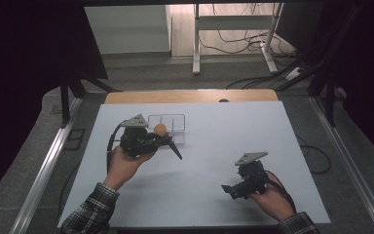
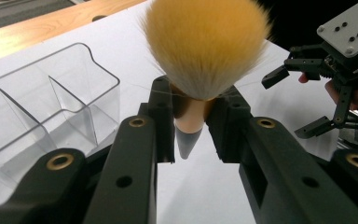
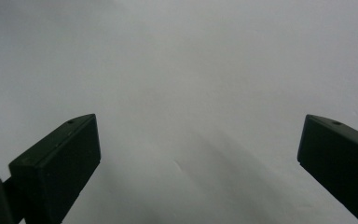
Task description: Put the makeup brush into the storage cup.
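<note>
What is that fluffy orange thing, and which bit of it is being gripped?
It is a makeup brush. The left gripper is shut on its short peach handle, just below the bristles, with the grey tip pointing down. The right gripper is open, holding nothing.

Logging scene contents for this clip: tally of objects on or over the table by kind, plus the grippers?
Makeup brush, orange bristles, held in the left gripper: 1
Clear divided organizer: 1
Grippers, counting the right gripper with jaws wide apart: 2
Total: 4
</note>
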Action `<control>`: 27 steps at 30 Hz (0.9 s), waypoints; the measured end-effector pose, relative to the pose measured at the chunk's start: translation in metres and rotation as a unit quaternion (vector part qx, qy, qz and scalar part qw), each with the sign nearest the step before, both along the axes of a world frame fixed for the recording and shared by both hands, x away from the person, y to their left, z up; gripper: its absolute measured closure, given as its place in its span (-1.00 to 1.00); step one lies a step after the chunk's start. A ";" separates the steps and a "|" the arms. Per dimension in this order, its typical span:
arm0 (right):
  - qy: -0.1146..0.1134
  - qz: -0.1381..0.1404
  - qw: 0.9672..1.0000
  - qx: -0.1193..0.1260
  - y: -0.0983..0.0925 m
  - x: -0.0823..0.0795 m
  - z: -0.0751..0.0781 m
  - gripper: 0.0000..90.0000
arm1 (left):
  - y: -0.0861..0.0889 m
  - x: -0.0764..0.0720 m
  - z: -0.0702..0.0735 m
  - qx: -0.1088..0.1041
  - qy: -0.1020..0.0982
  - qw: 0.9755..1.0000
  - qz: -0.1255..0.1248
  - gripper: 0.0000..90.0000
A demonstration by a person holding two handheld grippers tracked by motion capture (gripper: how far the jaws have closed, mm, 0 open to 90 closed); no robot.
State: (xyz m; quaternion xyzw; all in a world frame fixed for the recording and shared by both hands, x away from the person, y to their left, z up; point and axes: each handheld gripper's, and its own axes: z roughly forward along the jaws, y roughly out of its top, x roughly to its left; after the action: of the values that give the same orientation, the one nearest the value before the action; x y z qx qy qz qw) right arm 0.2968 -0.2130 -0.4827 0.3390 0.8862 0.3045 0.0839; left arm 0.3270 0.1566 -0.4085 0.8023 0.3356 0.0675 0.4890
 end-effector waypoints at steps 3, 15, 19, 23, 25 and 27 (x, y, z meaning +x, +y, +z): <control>0.001 -0.005 1.000 -0.002 -0.006 0.000 0.000 -1.00 | 0.001 0.003 0.002 0.001 -0.002 1.000 0.001 0.61; 0.002 -0.032 0.999 0.002 -0.025 -0.003 0.000 -1.00 | 0.000 0.009 0.010 0.005 -0.010 1.000 0.003 0.61; -0.002 -0.042 0.999 0.000 -0.029 -0.004 0.001 -1.00 | 0.002 0.012 0.012 0.008 -0.012 1.000 0.005 0.61; -0.003 -0.050 0.999 0.002 -0.033 -0.006 0.002 -1.00 | 0.004 0.016 0.014 0.007 -0.015 1.000 0.009 0.61; -0.002 -0.054 0.999 0.003 -0.035 -0.006 0.001 -1.00 | 0.005 0.017 0.014 0.005 -0.016 1.000 0.011 0.61; -0.002 -0.055 0.998 0.004 -0.037 -0.007 0.001 -1.00 | 0.006 0.019 0.015 0.004 -0.017 1.000 0.014 0.61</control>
State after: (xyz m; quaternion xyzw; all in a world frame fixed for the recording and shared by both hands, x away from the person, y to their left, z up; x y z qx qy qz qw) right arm 0.2897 -0.2501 -0.4813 0.3871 0.8649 0.3033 0.1007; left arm 0.3457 0.1628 -0.3931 0.7982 0.3384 0.0892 0.4903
